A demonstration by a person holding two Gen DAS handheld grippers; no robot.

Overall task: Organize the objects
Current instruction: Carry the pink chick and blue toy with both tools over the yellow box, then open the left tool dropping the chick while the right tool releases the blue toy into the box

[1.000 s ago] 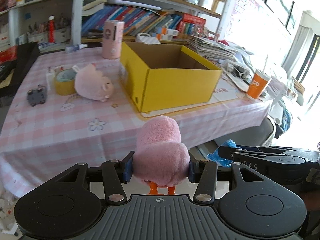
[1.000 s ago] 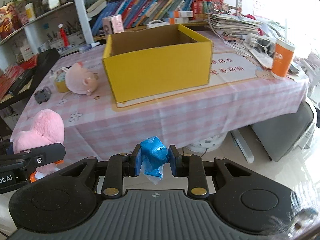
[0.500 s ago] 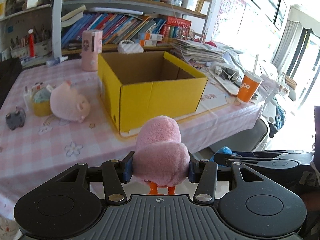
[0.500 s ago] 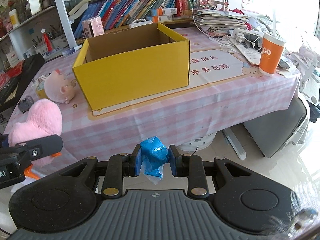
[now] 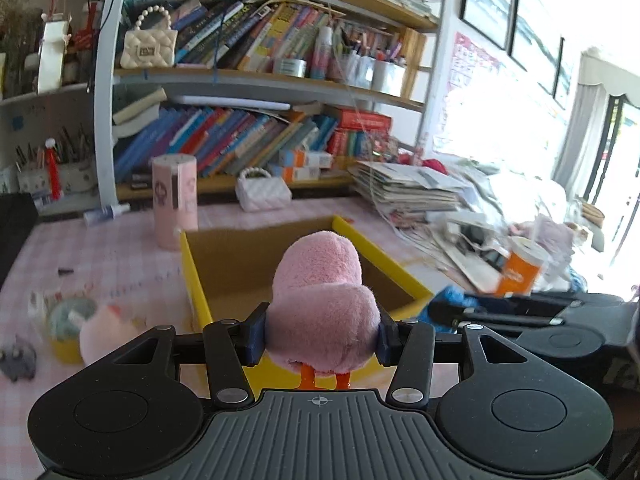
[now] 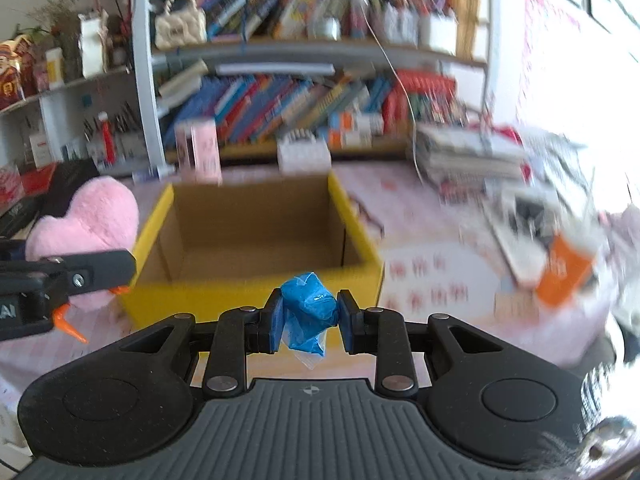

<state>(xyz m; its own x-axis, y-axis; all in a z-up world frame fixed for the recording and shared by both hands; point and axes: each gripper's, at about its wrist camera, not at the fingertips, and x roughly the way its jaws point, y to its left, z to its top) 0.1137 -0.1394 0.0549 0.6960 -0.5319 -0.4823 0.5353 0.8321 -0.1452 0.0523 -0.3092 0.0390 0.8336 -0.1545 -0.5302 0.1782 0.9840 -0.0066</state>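
between your left gripper (image 5: 320, 334) pads sits a pink plush toy (image 5: 322, 300), squeezed at its sides, with two orange legs poking out underneath; the jaws stand partly apart because the toy fills them. from that gripper's camera the toy hangs in front of the open yellow box (image 5: 196, 292), which rests on the pink checked tablecloth (image 5: 100, 252). your right gripper (image 6: 307, 320) is nearly closed, its pads pinched tight on a small crumpled blue packet (image 6: 306, 312), held above the box's near wall. in the right view the box's brown cardboard inside shows no items. your left gripper and its pink toy appear at the left edge of that view, just beside the box's left wall. left of the box on the cloth lie a second pink plush (image 5: 102, 334), a yellow tape roll (image 5: 68, 334) touching it, and a small grey toy (image 5: 18, 362) near the edge. behind the box stand a pink cylinder (image 5: 175, 200) and a white quilted purse (image 5: 262, 192). to the right, an orange cup (image 5: 518, 268) stands near a heap of papers (image 5: 412, 192).
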